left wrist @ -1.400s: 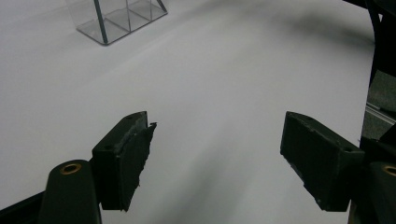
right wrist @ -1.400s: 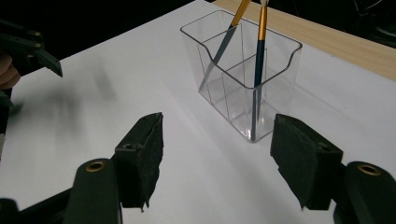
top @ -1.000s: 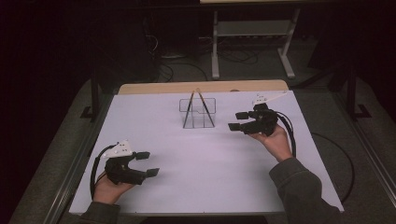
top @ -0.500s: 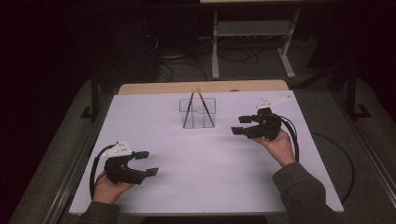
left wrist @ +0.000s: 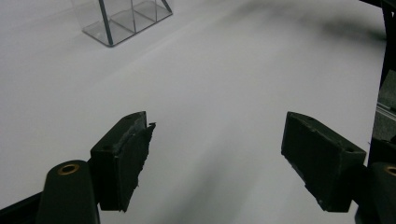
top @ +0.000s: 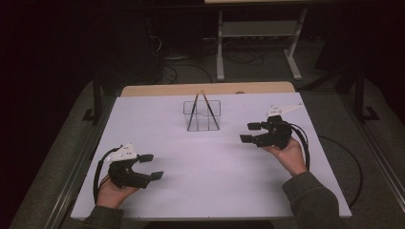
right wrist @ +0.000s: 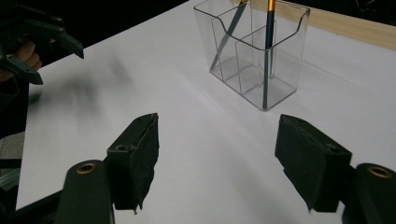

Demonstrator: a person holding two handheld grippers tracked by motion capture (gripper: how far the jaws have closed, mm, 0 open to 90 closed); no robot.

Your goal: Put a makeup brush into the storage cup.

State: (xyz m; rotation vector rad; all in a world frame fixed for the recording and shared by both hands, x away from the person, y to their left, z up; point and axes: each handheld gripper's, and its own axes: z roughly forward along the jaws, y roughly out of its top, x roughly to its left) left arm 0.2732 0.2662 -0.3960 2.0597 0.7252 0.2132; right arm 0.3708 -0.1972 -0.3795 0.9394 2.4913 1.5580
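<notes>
The left gripper (top: pixel 149 166) rests at seven o'clock on the bench (top: pixel 210 191), fingers wide and empty. At twelve o'clock stands a clear holder (top: pixel 202 114) with two leaning pencils (right wrist: pixel 267 51). The right gripper (top: pixel 254 132), at three o'clock, fingers wide, holds nothing; a careless reach might tip the light, transparent holder.

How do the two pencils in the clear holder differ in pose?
In the right gripper view, the grey pencil leans steeply across its compartment of the holder, its tip low on one side and its top against the opposite rim. The orange-banded pencil stands nearly upright in the neighbouring compartment. In the high view they tilt toward each other, and their tops meet above the holder. Both are thin and dark-bodied, rest tip-down inside, and neither is touched by a gripper.
</notes>
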